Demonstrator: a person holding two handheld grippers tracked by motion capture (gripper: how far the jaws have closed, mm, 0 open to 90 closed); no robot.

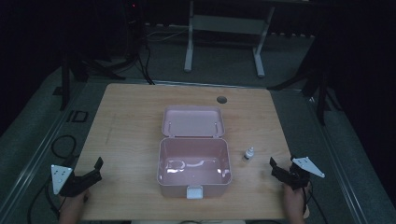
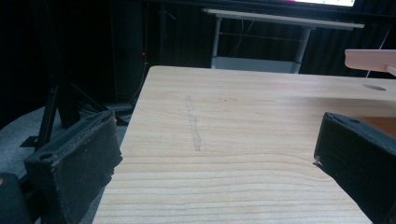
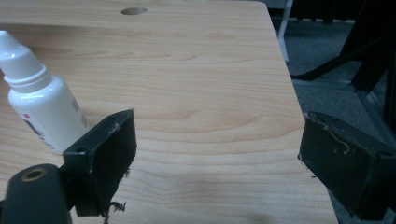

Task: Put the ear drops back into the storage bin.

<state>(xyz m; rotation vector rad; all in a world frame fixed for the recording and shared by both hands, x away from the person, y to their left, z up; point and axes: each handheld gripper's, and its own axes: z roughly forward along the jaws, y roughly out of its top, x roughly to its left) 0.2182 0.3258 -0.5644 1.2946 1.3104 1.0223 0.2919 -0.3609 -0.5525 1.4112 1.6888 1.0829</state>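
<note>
Nothing is in hand yet: the pink box (image 1: 194,164) sits open at the middle of the table (image 1: 130,121), lid tipped back on the far side, its inside looking bare apart from glare, and the small white dropper bottle (image 1: 249,154) stands upright just right of it, apart from the wall. The right gripper (image 1: 279,171) waits near the bottle with jaws spread wide and nothing between them; in its own view the bottle (image 3: 44,100) stands beyond one jaw, cut off by the frame edge. The left gripper (image 1: 91,173) rests at the near left corner, jaws likewise released. By my reading, picking up and placing the bottle is all still to do. The bottle's label is too small to read.
</note>
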